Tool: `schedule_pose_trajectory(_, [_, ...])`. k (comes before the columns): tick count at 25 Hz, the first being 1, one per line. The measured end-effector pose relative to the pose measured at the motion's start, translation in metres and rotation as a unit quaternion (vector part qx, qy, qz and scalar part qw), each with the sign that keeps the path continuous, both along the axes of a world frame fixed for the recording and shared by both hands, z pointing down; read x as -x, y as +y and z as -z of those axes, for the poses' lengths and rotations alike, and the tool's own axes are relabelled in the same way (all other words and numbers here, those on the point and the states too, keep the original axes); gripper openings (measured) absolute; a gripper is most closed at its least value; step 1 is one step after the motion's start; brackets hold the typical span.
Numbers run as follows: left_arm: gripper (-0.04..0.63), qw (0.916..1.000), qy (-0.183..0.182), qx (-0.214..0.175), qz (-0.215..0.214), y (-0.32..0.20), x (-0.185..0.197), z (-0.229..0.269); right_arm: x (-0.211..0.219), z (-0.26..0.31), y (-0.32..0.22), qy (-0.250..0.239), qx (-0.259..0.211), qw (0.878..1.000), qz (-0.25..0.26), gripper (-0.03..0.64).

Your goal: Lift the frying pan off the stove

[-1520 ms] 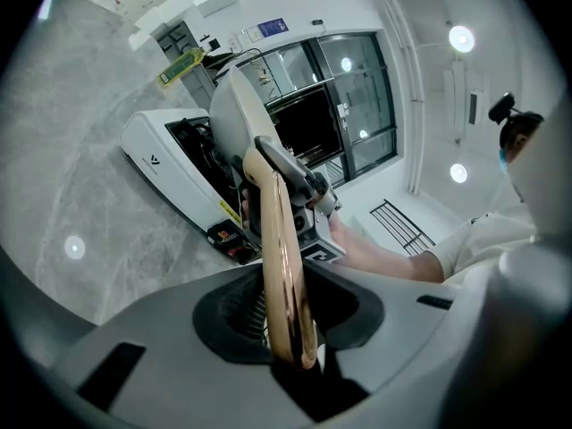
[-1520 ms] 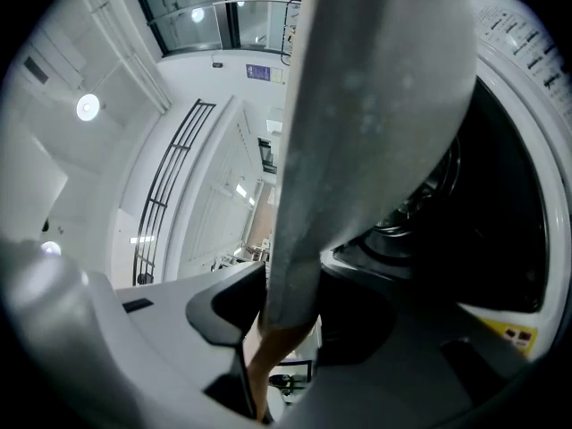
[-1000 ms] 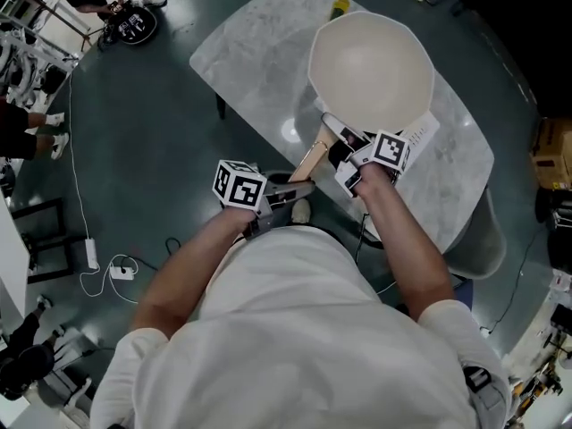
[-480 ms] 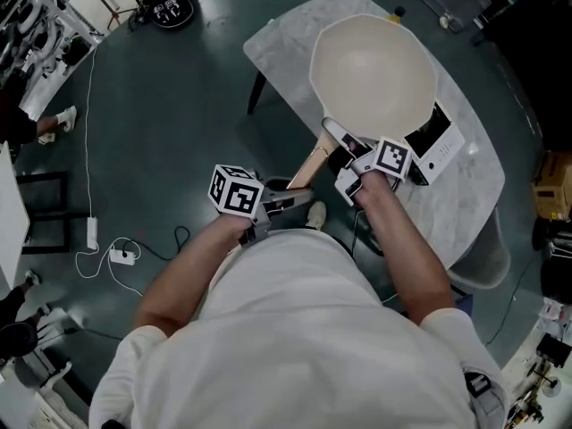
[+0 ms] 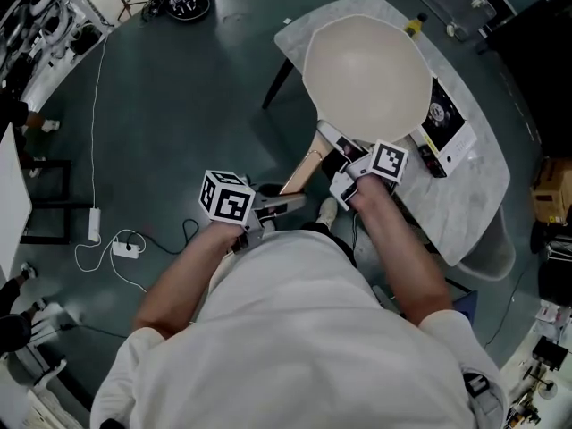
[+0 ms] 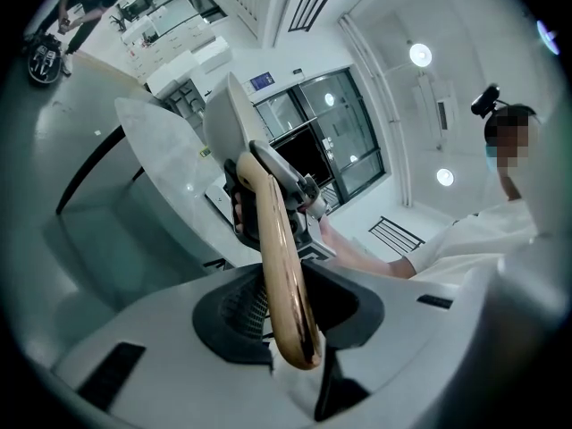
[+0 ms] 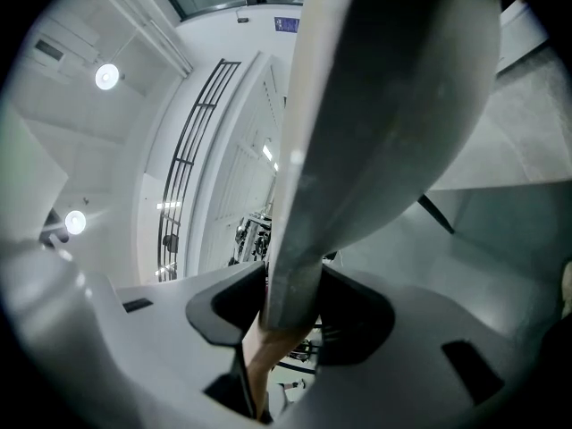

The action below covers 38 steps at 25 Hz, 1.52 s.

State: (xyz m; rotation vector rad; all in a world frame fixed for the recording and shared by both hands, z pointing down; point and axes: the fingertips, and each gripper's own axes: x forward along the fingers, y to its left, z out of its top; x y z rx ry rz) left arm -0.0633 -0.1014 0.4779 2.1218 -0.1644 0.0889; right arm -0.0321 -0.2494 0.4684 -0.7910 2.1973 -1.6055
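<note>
Gripping the frying pan (image 5: 366,74) with both tongs, we have our left gripper (image 5: 284,206) clamped on the glossy, rounded tan handle (image 6: 281,266) and our right gripper (image 5: 344,153) pinching the flat grey neck (image 7: 375,105). The pan, smooth and cream inside, hangs over the veined marble table (image 5: 465,195), beside the flat black stove (image 5: 444,123).

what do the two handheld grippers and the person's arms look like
The left gripper and right gripper have pale grey moulded bodies with dark grey jaw recesses. The left one's white cube and the right one's white cube bear black square markers. The person wears a white short-sleeved shirt; the forearms are uncovered.
</note>
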Motion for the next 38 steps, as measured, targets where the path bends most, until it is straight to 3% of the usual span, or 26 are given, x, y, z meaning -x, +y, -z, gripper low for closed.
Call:
schedule_pose_trajectory(13, [0.118,0.9998,0.021,-0.003,-0.002,0.048,0.058,-0.001,0.057,0.000,0.049,0.006,-0.001,1.000,-0.004,0.175])
schedule_pose_trajectory(38, [0.120,0.9995,0.030,-0.001,-0.011,0.050,0.058,0.005,0.056,0.003,0.050,0.008,0.001,1.000,-0.007,0.178])
